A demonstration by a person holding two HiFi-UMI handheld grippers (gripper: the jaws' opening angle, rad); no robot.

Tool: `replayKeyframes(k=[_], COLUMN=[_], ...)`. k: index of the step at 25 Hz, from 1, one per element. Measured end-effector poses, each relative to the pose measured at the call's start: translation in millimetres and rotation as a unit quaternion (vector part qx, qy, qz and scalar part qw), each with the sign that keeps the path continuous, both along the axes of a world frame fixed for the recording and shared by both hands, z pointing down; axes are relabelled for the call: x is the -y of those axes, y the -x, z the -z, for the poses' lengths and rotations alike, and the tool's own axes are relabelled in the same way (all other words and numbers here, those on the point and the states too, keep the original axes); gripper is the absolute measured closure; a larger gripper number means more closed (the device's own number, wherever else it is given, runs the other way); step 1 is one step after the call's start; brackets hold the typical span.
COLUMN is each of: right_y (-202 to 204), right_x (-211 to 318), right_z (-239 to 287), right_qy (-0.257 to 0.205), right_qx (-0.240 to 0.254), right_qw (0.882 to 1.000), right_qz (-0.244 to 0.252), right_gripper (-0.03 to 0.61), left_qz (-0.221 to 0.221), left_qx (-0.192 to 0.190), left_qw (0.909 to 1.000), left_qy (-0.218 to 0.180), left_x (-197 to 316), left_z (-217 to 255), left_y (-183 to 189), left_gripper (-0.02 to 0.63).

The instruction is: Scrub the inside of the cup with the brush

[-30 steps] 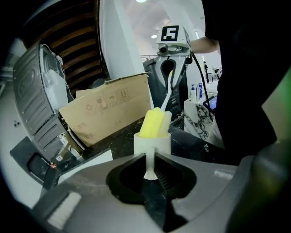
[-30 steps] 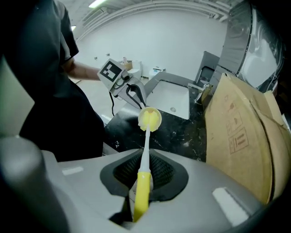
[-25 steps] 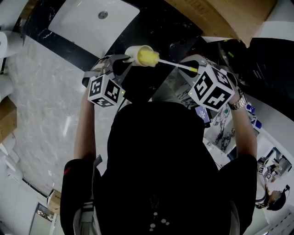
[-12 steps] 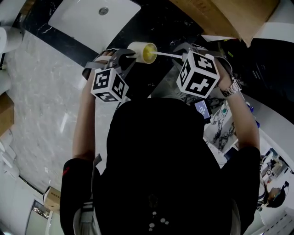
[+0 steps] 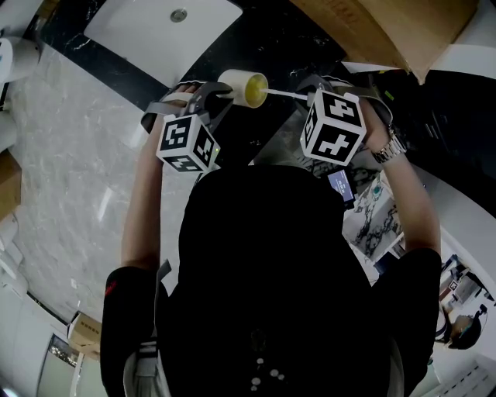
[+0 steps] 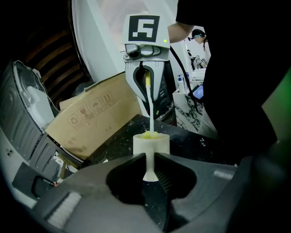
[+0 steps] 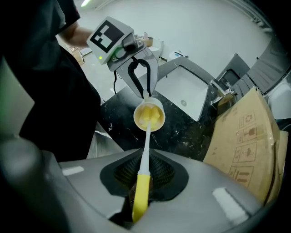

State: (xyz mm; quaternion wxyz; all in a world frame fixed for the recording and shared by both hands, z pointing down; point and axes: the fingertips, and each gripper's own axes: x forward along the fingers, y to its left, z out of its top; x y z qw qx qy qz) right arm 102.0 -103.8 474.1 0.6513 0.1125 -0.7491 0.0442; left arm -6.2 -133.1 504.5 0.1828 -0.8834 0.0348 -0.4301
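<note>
Cup (image 5: pixel 235 81): white, tipped on its side, the brush's (image 7: pixel 144 154) yellow sponge head inside.
Left gripper (image 6: pixel 150 166): jaws narrow, clamped on the cup's handle.
Right gripper (image 7: pixel 143 168): clamped on the brush shaft.

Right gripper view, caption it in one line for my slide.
Right gripper holds the brush, its yellow head inside the cup gripped by the left gripper.

A black, white-veined tabletop (image 5: pixel 271 54) has a white rectangular sink (image 5: pixel 139 35) set into it, with a round drain (image 5: pixel 179 14). A brown cardboard box (image 5: pixel 372 23) sits near. The pale grey marbled floor (image 5: pixel 70 155) shows faint streaks, possibly reflected light.
</note>
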Motion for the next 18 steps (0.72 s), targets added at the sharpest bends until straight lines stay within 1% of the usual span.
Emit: replayKeyframes(k=[5,12,18], right_y=[5.3,12.5,14.2], right_x=[-7.5,-10.5,-5.5], right_z=[1.9,7.9,17.5], right_qy=[0.002,0.01,0.011], right_qx=[0.012,0.045,0.055], right_qw=[1.0,0.998,0.996], right_qz=[-0.007,-0.045,-0.066], right_gripper=[0.538,0.538,0.538], left_qz=[0.006,0.01,0.004], left_qx=[0.001,-0.002,0.0], left_qw=[1.0,0.9999,1.0], left_qy=[-0.002,-0.005,-0.008], left_x=[0.2,1.9,0.7], left_z=[0.5,-0.4,0.0], left_y=[0.0,-2.0,-4.0], left_gripper=[0.554,0.554,0.554])
